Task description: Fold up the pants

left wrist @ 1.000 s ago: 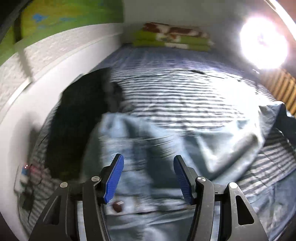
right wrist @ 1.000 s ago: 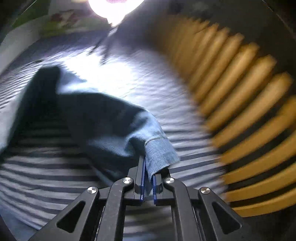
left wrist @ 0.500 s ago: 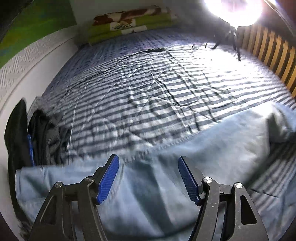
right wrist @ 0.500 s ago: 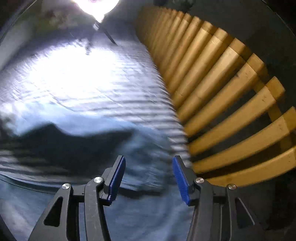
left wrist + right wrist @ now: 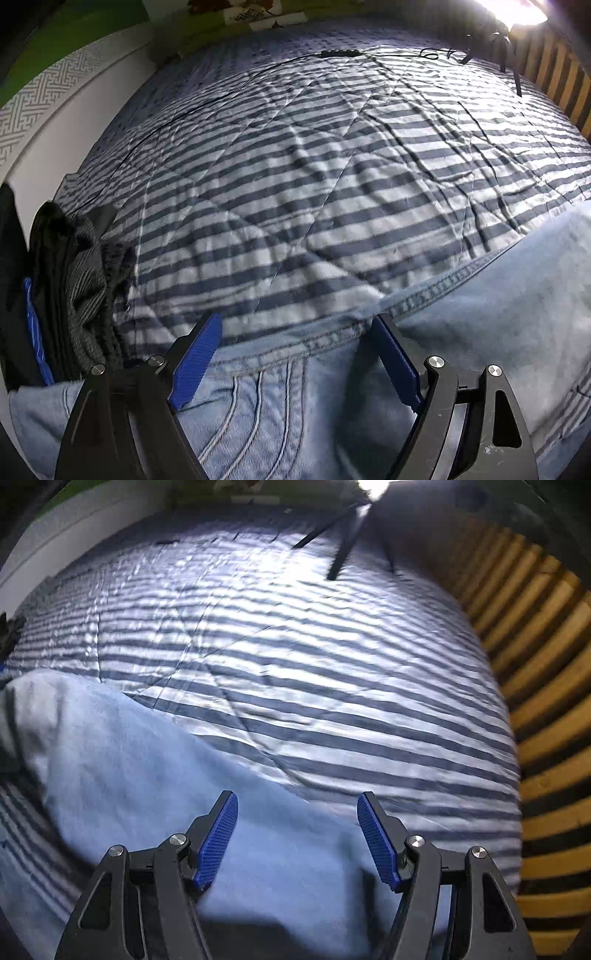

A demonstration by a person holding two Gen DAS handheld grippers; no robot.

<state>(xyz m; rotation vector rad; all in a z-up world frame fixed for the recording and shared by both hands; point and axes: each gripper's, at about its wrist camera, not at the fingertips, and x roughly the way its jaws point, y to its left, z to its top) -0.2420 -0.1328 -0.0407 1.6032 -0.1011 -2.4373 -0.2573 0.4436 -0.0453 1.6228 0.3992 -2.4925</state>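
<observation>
Left wrist view: the left gripper hangs steeply over a pair of light blue jeans lying flat on a striped quilt. Its blue pads stand wide apart and are opening further, with nothing clamped; the stitched edge of the jeans runs between the fingertips, and pocket stitching shows at 6 o'clock. The denim fills the frame from 7 o'clock round to 3 o'clock. A heap of dark clothes sits at 9 o'clock against the white wall. A thin black cable crosses the quilt toward 12 o'clock, and a bright lamp glares at 1 o'clock above wooden slats.

Right wrist view: the right gripper also points steeply down, its pads apart and spreading, gripping nothing. A pale blue leg of the jeans spreads from 9 o'clock to 6 o'clock under the fingers. The striped quilt fills the middle, and yellow wooden slats curve along 3 o'clock.
</observation>
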